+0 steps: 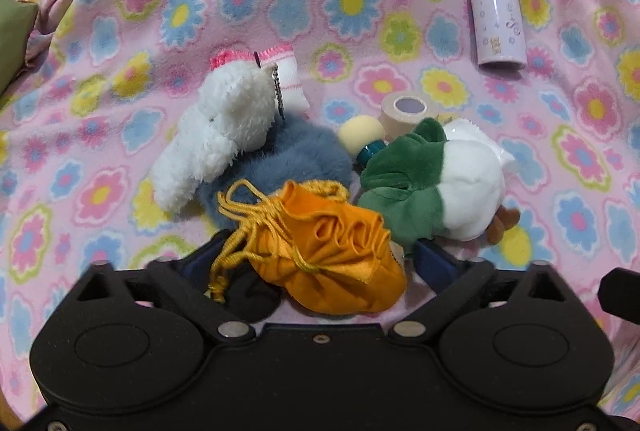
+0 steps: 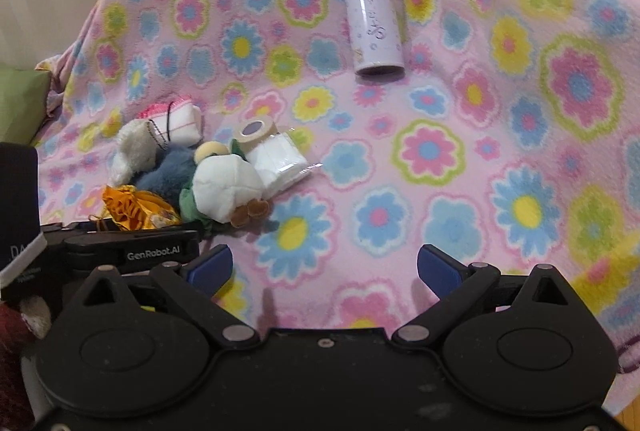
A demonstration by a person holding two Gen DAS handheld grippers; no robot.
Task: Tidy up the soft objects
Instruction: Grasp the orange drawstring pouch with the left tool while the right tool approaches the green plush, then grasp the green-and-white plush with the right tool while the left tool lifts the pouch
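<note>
An orange drawstring pouch (image 1: 328,259) lies on the flowered blanket (image 1: 120,199) between the blue fingers of my left gripper (image 1: 316,255). The jaws stand a little wider than the pouch, and a sliver of gap shows at the right finger (image 1: 430,257). Just beyond lie a white plush (image 1: 212,135), a blue-grey furry plush (image 1: 296,159) and a green and white plush (image 1: 432,187), all heaped together. A white sock with pink trim (image 1: 284,79) rests behind them. My right gripper (image 2: 324,267) hovers open over bare blanket to the right of the heap (image 2: 216,183), with nothing between its fingers.
A lilac bottle (image 1: 494,3) lies on its side at the far right of the blanket. A tape roll (image 1: 404,109), a yellow ball (image 1: 360,137) and a clear packet of white tissues (image 2: 280,163) sit by the plush heap. A green cushion (image 2: 20,103) is at the left edge.
</note>
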